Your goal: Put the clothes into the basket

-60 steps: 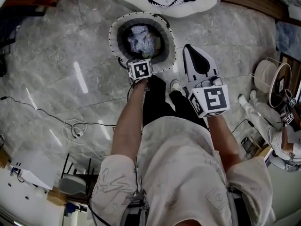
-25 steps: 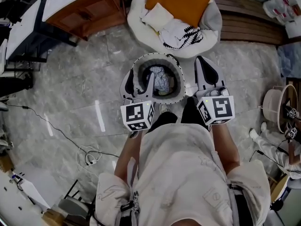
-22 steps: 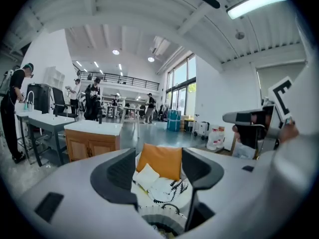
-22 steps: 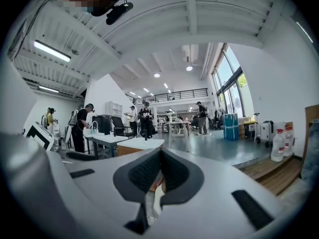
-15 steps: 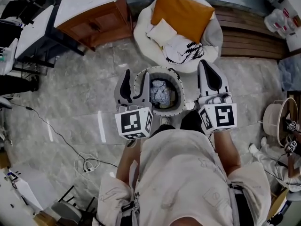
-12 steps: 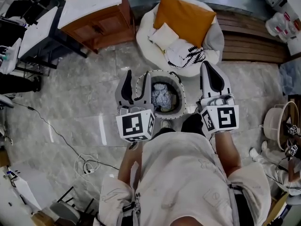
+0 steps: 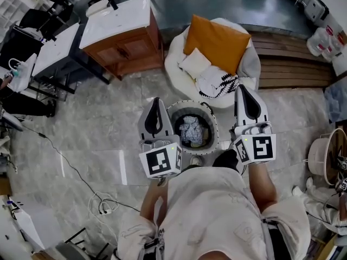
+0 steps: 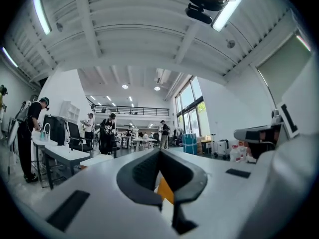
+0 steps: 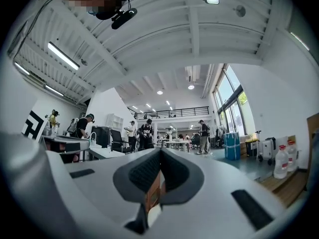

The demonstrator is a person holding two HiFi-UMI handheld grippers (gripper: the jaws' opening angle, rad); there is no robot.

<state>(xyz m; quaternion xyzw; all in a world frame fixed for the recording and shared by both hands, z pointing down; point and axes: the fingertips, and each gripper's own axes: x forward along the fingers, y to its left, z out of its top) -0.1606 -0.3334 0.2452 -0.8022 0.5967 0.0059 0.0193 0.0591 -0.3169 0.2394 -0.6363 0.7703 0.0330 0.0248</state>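
Observation:
The round grey basket [image 7: 209,118] stands on the marble floor just ahead of my feet, and a pale crumpled garment [image 7: 190,130] lies inside it. My left gripper [image 7: 156,101] is raised level at the basket's left; its jaws have just been closing and now meet with nothing between them. At the basket's right, my right gripper [image 7: 241,88] is also shut and empty. Both gripper views look out level across the hall, past the left gripper [image 8: 159,152] and the right gripper [image 9: 159,152]. A black-and-white patterned garment [image 7: 218,83] lies on the white beanbag [image 7: 176,58] beyond the basket.
An orange cushion [image 7: 217,37] and a small white pillow [image 7: 194,63] lie on the beanbag. A wooden cabinet [image 7: 127,47] and desks [image 7: 51,50] stand at the far left. A cable [image 7: 103,206] trails on the floor. A wooden platform [image 7: 287,61] lies right. People [image 8: 107,133] stand far off.
Both grippers have risen away from the basket. The left jaws, wide open a second ago, have shut. The head view now takes in more of the room beyond the beanbag.

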